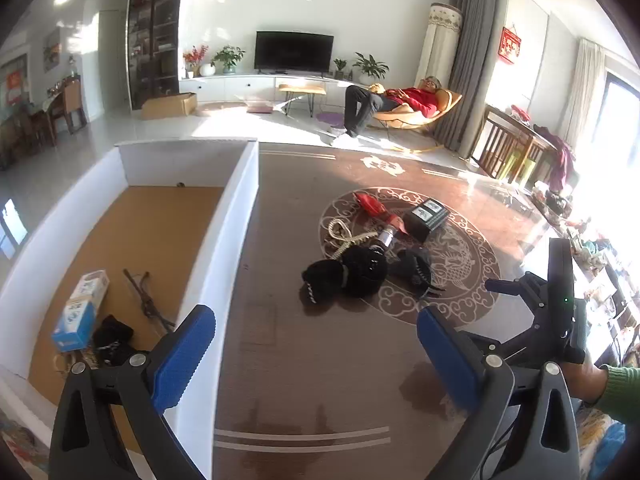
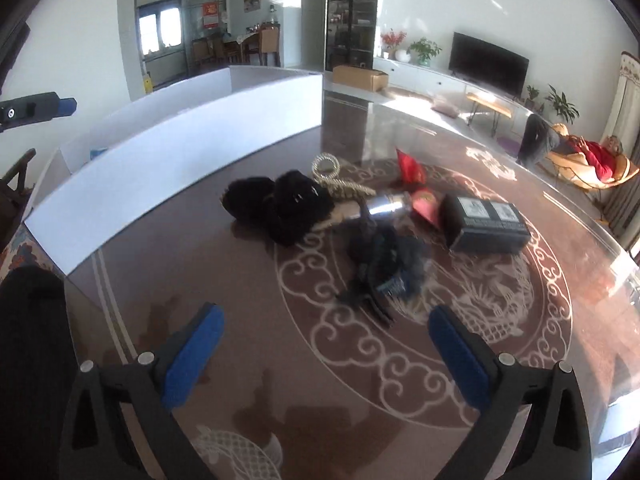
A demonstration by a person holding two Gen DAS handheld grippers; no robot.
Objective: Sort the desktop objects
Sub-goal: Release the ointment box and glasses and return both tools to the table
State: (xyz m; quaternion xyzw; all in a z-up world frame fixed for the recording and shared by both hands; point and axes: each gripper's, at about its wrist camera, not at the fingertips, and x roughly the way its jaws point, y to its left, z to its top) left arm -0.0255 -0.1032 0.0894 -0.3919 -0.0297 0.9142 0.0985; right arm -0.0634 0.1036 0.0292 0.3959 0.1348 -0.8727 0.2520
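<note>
My left gripper (image 1: 316, 344) hangs open over bare table beside the white box (image 1: 236, 240), nothing between its blue pads. The box holds a blue-and-white carton (image 1: 80, 308), a black fuzzy piece (image 1: 112, 336) and a dark cord (image 1: 146, 300). My right gripper (image 2: 326, 324) is open too, empty, just short of a dark hair claw (image 2: 384, 268). Behind the claw lie a black fuzzy item (image 2: 280, 208), a silver cylinder (image 2: 386, 204), a red pouch (image 2: 410, 168), a black box (image 2: 486, 224) and a beige cord (image 2: 332, 176).
The brown patterned glass table (image 2: 280, 360) has its curved edge at the right. The white box wall (image 2: 180, 160) runs along the left. A hand in a green sleeve (image 1: 616, 384) holds the other gripper. A person (image 1: 400, 100) reclines in a chair far behind.
</note>
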